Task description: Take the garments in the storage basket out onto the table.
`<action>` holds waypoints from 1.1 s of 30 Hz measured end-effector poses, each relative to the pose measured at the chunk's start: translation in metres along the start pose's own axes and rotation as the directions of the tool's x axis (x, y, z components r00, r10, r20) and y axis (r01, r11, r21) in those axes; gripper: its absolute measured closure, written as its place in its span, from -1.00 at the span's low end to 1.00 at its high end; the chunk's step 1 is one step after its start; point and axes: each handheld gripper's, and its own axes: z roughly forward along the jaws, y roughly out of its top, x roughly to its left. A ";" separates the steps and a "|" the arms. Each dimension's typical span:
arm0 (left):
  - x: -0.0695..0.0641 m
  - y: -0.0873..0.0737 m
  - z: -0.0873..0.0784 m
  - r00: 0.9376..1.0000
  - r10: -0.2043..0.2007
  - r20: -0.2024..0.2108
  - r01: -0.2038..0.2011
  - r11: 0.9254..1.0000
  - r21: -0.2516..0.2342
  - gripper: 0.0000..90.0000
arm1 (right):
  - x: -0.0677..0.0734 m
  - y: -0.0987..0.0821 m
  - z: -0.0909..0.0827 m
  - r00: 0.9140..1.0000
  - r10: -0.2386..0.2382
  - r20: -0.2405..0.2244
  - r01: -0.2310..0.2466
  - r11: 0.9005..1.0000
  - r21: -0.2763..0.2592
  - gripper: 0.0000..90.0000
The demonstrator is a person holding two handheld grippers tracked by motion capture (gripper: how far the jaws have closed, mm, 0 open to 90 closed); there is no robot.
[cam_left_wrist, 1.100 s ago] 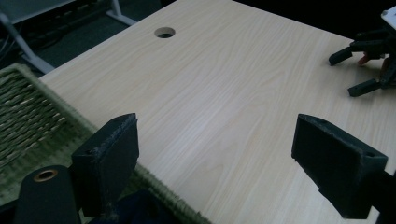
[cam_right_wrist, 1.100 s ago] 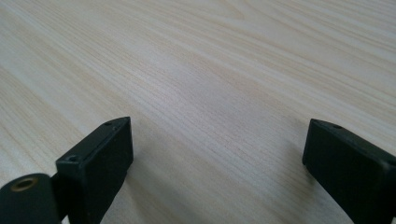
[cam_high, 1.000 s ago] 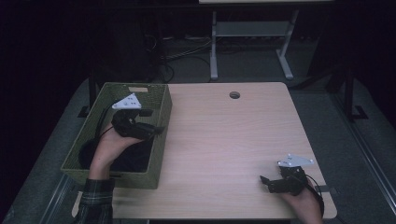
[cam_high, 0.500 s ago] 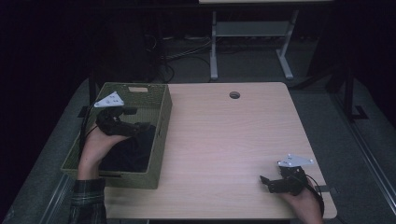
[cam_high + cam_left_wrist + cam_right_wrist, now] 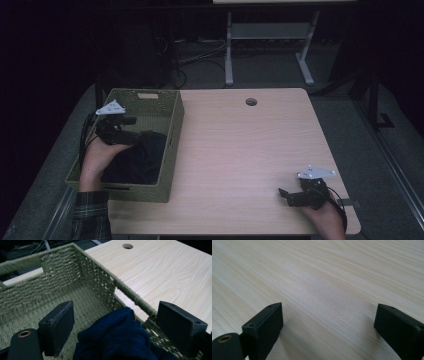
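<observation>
A pale wooden table (image 5: 240, 150) carries a green woven basket (image 5: 172, 127) at its left edge.

A pale wooden table (image 5: 250, 150) with a round hole (image 5: 251, 101) near its far edge stands on a grey floor (image 5: 395, 165). Behind it, in the dark, stand a white metal frame (image 5: 265, 45) and a tangle of cables (image 5: 195, 55).

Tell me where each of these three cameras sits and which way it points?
High view: above the table's near edge, facing forward and down on the pale wooden table; forearms and both hand-held grippers show.
Left gripper view: on the left hand-held gripper, facing into the green woven basket with dark blue cloth.
Right gripper view: on the right hand-held gripper, facing bare tabletop.
High and left gripper views share basket and cloth.
</observation>
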 end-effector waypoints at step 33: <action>0.012 -0.027 0.051 0.996 -0.091 0.019 0.082 0.953 0.291 -0.69 | 0.000 0.000 0.000 1.000 0.002 -0.001 -0.002 1.000 0.001 -0.82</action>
